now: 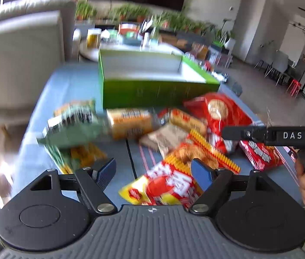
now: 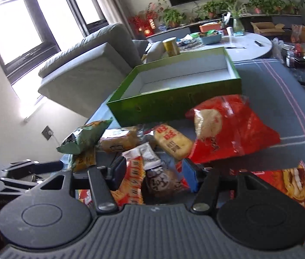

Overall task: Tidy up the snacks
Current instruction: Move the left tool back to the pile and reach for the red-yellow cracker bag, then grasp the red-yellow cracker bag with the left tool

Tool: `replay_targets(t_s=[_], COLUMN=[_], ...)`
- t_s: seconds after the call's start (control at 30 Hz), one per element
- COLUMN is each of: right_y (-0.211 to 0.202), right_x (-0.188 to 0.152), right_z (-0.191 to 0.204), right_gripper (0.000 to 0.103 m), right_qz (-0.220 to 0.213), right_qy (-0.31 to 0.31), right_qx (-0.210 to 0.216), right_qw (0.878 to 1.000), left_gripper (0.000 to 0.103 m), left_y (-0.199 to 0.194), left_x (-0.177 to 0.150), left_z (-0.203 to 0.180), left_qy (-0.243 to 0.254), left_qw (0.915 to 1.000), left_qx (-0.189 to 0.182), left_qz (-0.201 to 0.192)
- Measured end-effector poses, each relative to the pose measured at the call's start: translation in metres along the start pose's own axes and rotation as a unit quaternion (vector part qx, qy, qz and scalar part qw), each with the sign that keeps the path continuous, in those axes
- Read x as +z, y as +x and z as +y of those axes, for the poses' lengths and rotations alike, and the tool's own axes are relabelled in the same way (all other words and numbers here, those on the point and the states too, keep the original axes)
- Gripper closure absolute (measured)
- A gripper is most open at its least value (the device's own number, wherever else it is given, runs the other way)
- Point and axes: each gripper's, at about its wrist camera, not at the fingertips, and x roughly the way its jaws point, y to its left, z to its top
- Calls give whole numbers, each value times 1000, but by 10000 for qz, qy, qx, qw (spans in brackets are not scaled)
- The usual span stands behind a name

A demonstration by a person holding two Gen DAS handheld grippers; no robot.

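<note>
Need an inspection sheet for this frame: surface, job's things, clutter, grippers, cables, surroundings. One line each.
Surface: blue cloth with pink stripes covers the table.
Job's things: green box, open and empty; snack packets piled before it, including big red bag, green bag, yellow-red packet.
Clutter: nothing seen besides the snacks.
Grippers: left gripper open above the yellow-red packet; right gripper open over the pile, nothing gripped.
Cables: nothing seen on the cloth.
Surroundings: grey sofa, round table with containers, potted plants, window.
</note>
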Motion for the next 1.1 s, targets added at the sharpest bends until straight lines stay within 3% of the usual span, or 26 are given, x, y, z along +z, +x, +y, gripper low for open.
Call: replay_targets(t_s=[0.13,0.3,0.53,0.67,0.83,1.1], right_y=[10,26,8,0,2,23], right_x=[-6,-24,-49,-56,-42,-35], right_z=[13,16,9,15,12,9], right_gripper=[40,40,40,40,40,40], right_qz=[190,650,854,1022,866,1099], right_qy=[-384,-679,-584,-684,-221,281], right_qx=[8,-282,-529,-357,-186,-19], right_qw=[9991,9952,9932,9918,9958,9935], left_gripper=[29,27,25,27,27,27], left_y=[7,12,9,3,-2,15], left_x=[-8,-14,-16,-15,-15,-23], left_z=[1,-1,-1,-2,-4,0], left_qy=[-102,79,111,135,142,-47], left_qw=[9996,9991,9992,9987,9991,9980], left_qx=[154,200,249,431,269,57], left_qz=[221,370,291,252,284,633])
